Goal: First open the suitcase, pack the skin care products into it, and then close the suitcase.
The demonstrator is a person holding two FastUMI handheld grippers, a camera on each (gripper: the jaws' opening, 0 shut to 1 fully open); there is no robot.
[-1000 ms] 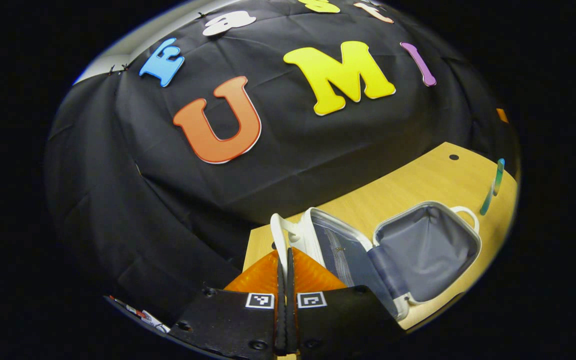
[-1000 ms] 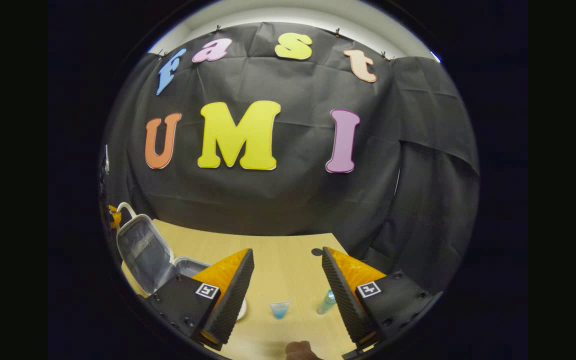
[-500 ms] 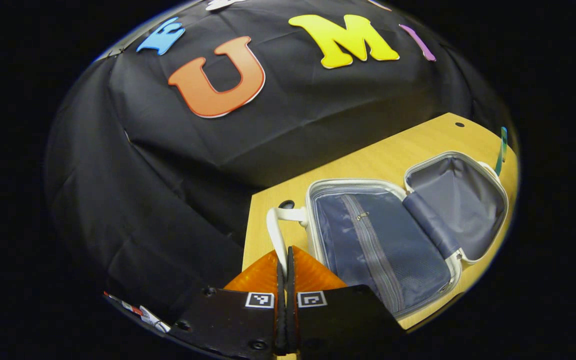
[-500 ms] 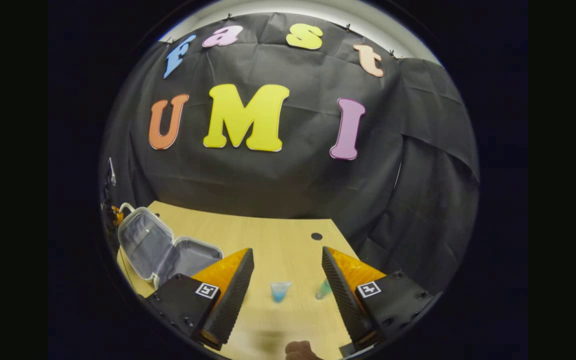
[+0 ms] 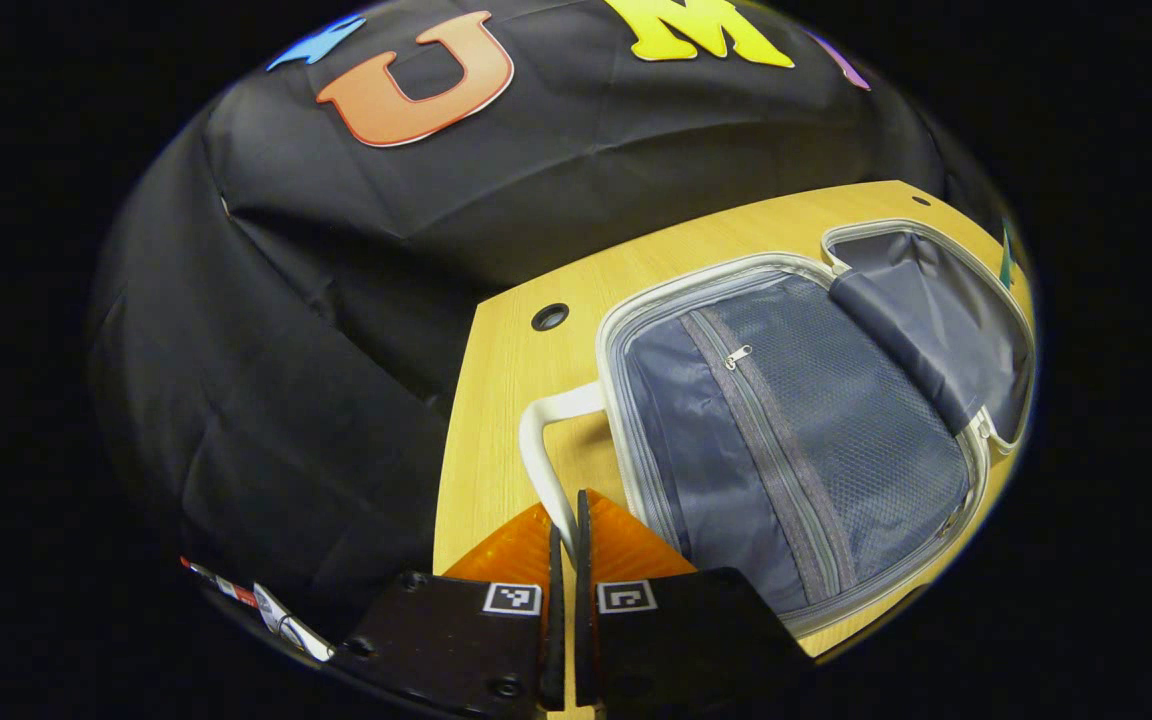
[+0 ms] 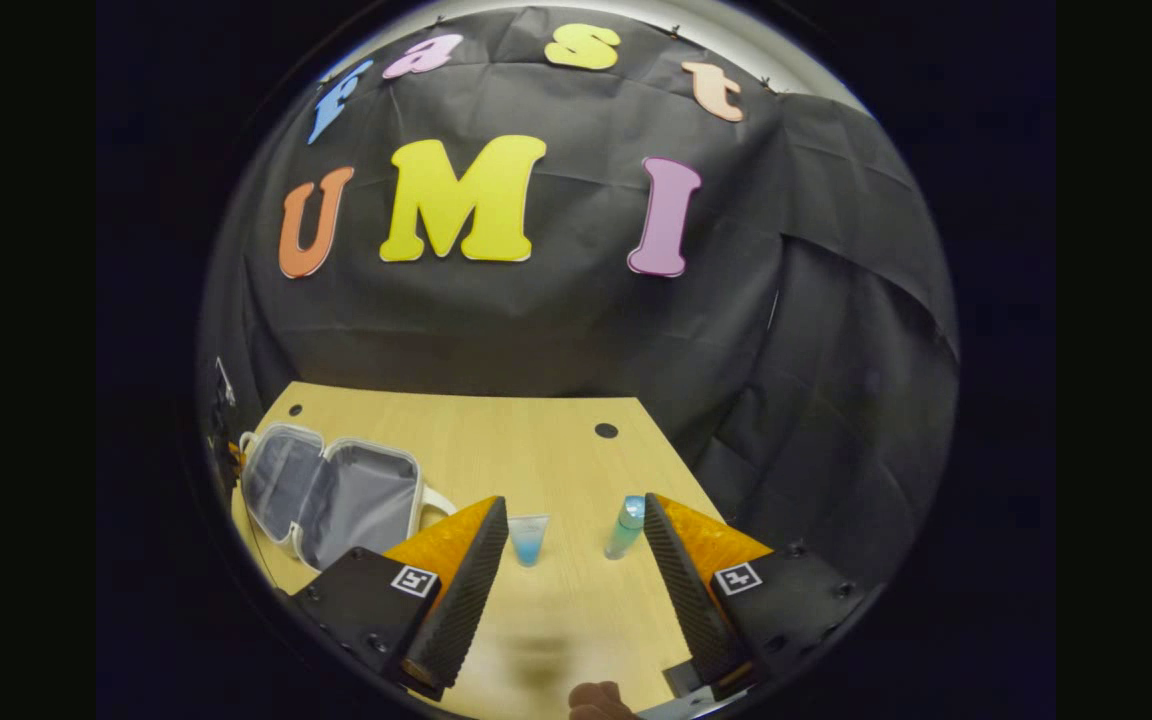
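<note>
Left gripper view. We log the left hand-held gripper (image 5: pixel 563 545) with its fingers together, clamped on the white handle (image 5: pixel 539 455) of the suitcase (image 5: pixel 796 430). The suitcase lies fully open on the worktop (image 5: pixel 506 370), both lined halves facing up, ahead and to the right of this gripper; the zip-pocket half is nearer, the plain half beyond it.

Right gripper view. We log the right hand-held gripper (image 6: pixel 576 545) with fingers wide apart and empty, held low over the worktop. Between and just ahead of them sit two skin care items: a small blue-tipped tube (image 6: pixel 528 538) near the left finger and a slim teal bottle (image 6: pixel 624 527), tilted, just beside the right finger. The open suitcase lies well off to this gripper's left. We judge the right hand nearer the products, so the pickup falls to it.
</note>
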